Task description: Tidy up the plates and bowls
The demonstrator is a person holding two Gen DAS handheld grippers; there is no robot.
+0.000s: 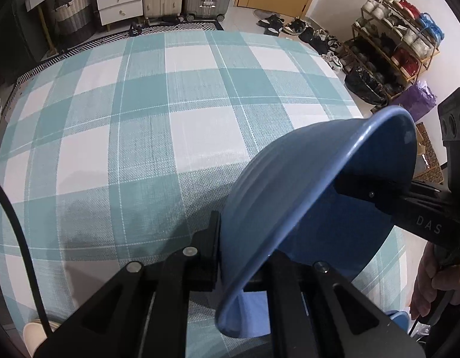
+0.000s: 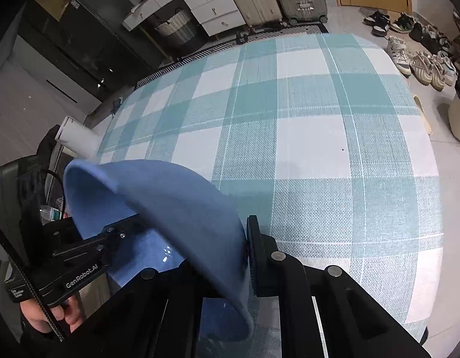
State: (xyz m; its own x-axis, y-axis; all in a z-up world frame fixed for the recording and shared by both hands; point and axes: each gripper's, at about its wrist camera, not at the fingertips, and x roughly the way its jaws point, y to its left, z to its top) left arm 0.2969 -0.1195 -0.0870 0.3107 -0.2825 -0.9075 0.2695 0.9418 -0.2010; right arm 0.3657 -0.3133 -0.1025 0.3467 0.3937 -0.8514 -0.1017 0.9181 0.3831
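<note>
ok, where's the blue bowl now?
Blue bowl is tilted over the checked tablecloth, near edge, rim pinched by left claw and right claw.

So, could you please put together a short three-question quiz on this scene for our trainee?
1. True or false: both claws grip the blue bowl.
2. Which part of the bowl does the left claw clamp? A) its rim B) its base C) nothing
3. Fill in: the checked cloth covers the ____.

Key:
1. True. The right claw pinches the rim on one side and the left claw pinches it on the opposite side.
2. A, its rim.
3. Table, with a teal and white check.
</note>
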